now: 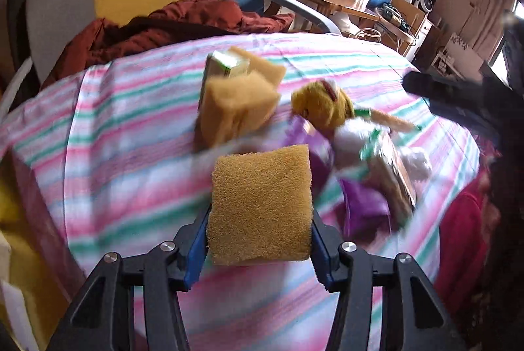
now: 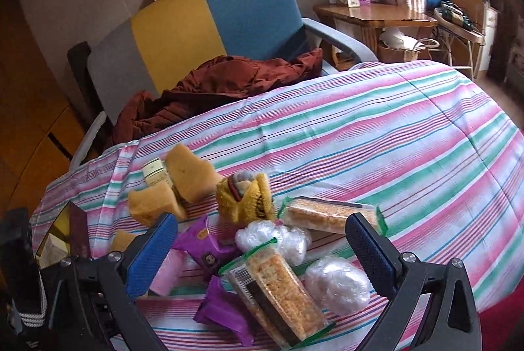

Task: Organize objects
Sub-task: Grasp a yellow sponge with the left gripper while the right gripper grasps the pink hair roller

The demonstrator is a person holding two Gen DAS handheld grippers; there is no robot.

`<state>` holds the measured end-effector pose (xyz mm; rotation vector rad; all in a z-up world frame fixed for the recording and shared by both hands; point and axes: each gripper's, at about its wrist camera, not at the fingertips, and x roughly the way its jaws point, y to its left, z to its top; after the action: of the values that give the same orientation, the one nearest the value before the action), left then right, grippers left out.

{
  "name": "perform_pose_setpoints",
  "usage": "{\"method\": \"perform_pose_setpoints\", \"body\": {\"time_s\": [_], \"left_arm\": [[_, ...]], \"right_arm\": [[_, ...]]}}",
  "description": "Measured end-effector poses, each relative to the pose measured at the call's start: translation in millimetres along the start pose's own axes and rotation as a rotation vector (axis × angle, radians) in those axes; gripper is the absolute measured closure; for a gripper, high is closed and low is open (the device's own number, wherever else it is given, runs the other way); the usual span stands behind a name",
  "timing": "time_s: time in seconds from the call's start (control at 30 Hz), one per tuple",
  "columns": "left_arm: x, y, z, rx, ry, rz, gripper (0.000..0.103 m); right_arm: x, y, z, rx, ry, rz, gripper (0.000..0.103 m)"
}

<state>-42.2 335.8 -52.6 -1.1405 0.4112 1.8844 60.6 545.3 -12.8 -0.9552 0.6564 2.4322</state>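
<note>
My left gripper [image 1: 260, 220] is shut on a yellow sponge [image 1: 260, 203], gripped between its blue pads above the striped bedspread [image 1: 114, 138]. Beyond it, blurred, are two more sponges [image 1: 239, 108], a small box [image 1: 226, 62], a yellow plush toy [image 1: 324, 108] and purple packets [image 1: 363, 206]. My right gripper [image 2: 262, 218] stands open and empty over the pile. Under it lie purple packets [image 2: 204, 239], two clear plastic bundles [image 2: 275, 239], two cracker packs [image 2: 278, 292] and the plush toy [image 2: 244, 197]. The sponges [image 2: 193, 174] and box [image 2: 155, 172] sit behind.
An armchair [image 2: 209, 23] with a yellow, blue and grey back stands behind the bed, and a rust-red jacket [image 2: 213, 85] lies on its seat. A wooden table [image 2: 370, 13] with boxes is at the back right. The bedspread [image 2: 376, 138] extends right of the pile.
</note>
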Motion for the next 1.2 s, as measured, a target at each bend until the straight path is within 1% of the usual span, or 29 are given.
{"method": "perform_pose_setpoints", "body": {"time_s": [0.07,0.17,0.3,0.4,0.5,0.53,0.57,0.67,0.77,0.83,0.93,1.03,1.2], "left_arm": [[-8.7,2.9,-12.8,-0.005,-0.009,-0.008,0.049],[-22.4,7.5,-29.8,-0.023,-0.022,-0.041,0.049],[-32.7,15.9,-46.9,-0.059,-0.021,-0.070,0.049],[-44.6,20.6,-56.2,-0.080,-0.040,-0.083,0.049],[-61.8,25.8,-59.6,-0.098,-0.086,-0.092,0.049],[-66.3,28.6,-59.5,-0.108,-0.094,-0.079,0.049],[-70.4,33.7,-60.4,-0.125,-0.105,-0.082,0.049],[-77.0,48.5,-65.3,-0.177,-0.117,-0.092,0.049],[-79.4,59.3,-70.6,-0.218,-0.120,-0.102,0.049],[-80.8,66.8,-73.1,-0.249,-0.120,-0.112,0.049],[-80.6,77.0,-76.1,-0.298,-0.119,-0.144,0.049],[-79.1,82.7,-77.5,-0.329,-0.113,-0.167,0.049],[-79.2,81.5,-77.4,-0.324,-0.108,-0.168,0.049]], "right_arm": [[0.5,5.6,-1.4,-0.021,0.010,0.039,0.000],[4.7,18.6,-5.5,-0.064,0.049,0.130,0.000],[12.1,43.0,-14.9,-0.165,0.109,0.206,0.001],[17.5,68.4,-28.8,-0.297,0.170,0.270,0.001],[21.8,94.2,-48.2,-0.428,0.265,0.382,0.001],[22.8,100.1,-55.1,-0.461,0.300,0.423,0.001],[23.2,107.0,-62.5,-0.499,0.331,0.455,0.002],[23.0,117.5,-75.5,-0.562,0.385,0.512,0.001],[23.5,118.9,-80.0,-0.574,0.393,0.518,0.001],[25.8,122.0,-86.4,-0.589,0.419,0.528,0.001],[26.8,143.2,-105.3,-0.706,0.460,0.531,0.001],[29.1,163.7,-122.8,-0.824,0.439,0.463,0.001],[33.4,178.2,-132.5,-0.870,0.420,0.463,0.001]]}}
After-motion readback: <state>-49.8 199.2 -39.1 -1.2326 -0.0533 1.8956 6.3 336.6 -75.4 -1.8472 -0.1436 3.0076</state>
